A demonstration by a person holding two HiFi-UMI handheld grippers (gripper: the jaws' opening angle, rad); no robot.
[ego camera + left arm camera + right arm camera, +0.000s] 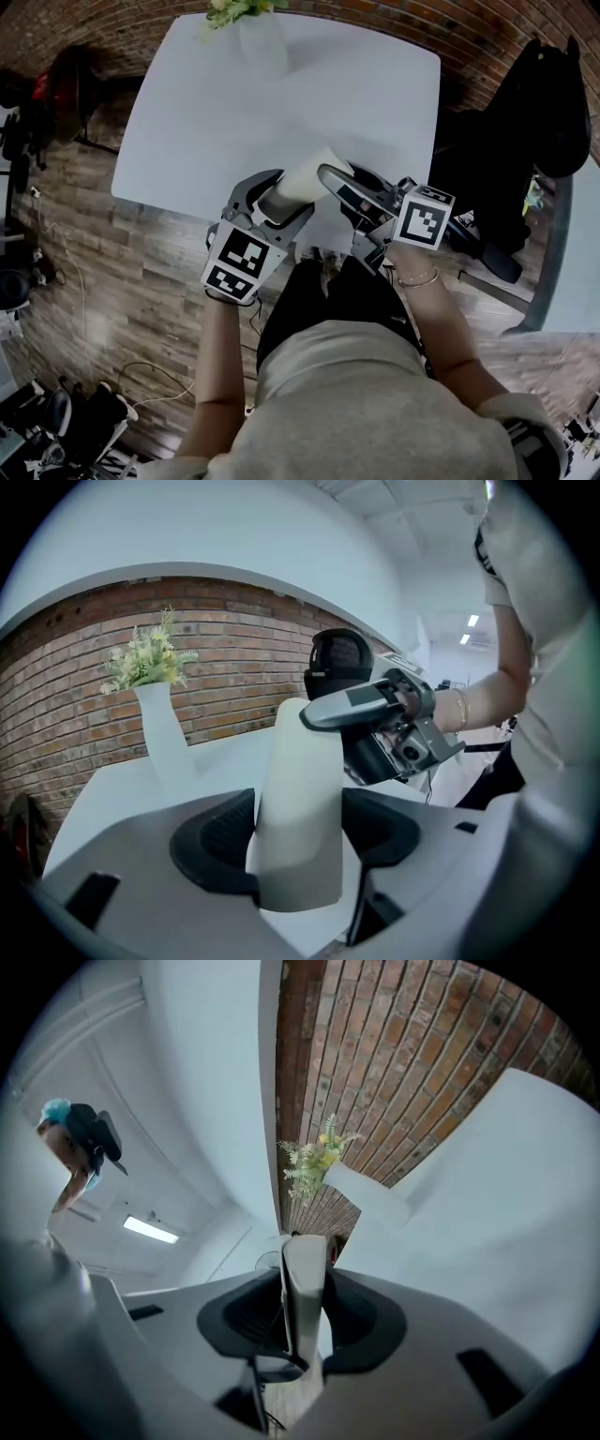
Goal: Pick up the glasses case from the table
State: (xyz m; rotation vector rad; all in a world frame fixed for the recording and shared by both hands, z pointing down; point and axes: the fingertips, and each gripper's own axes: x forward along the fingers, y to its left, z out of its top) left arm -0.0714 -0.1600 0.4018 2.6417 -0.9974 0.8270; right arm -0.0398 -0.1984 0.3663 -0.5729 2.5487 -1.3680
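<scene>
The white glasses case hangs in the air over the near edge of the white table, held from both sides. My left gripper is shut on its body; in the left gripper view the case stands upright between the dark pads. My right gripper grips the case's far end, and in the left gripper view the right gripper has one jaw lying over the case's top. In the right gripper view the case shows as a thin white edge pinched between the pads.
A white vase with pale flowers stands at the table's far edge, in front of a brick wall. A dark chair or bag is to the right. Cables and equipment lie on the wooden floor at left. A person stands far off.
</scene>
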